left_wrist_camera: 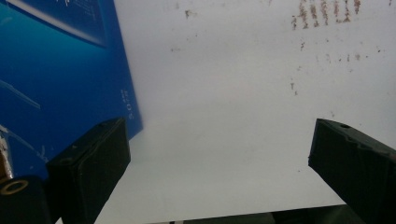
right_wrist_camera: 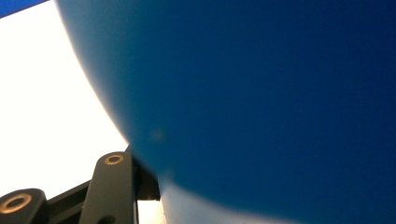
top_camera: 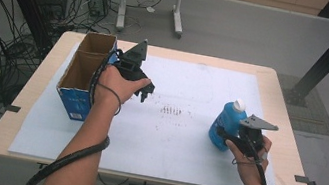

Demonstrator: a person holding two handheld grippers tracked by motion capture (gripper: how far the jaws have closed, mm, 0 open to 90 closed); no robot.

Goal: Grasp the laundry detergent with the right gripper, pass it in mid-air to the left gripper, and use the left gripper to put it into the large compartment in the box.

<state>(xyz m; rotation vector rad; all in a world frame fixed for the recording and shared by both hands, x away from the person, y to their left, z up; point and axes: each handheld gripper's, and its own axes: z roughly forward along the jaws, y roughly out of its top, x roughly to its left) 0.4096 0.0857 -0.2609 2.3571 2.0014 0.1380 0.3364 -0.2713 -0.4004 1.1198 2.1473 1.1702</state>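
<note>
The bench, a pale wooden top, carries a white mat that covers nearly all of it and serves here as the landmark. At the mat's far left corner stands an open cardboard box, blue outside and brown inside, split into two compartments. On the mat's right part stands a blue bottle with a white cap, upright, well apart from the box. The right hand-held gripper is at the bottle's near right side and pinches the bottle's body; in the right gripper view the blue wall of the bottle sits so close that it blurs, and one black jaw link rises at the lower left against the white mat. The left hand-held gripper hangs over the mat just right of the box, jaws spread with nothing between them; the left gripper view looks along them at bare mat, with the box's blue wall beside the left jaw. Small rusty marks dot the mat's middle, between the two grippers, and reappear at the upper right of the left gripper view. The bottle's label cannot be read.
</note>
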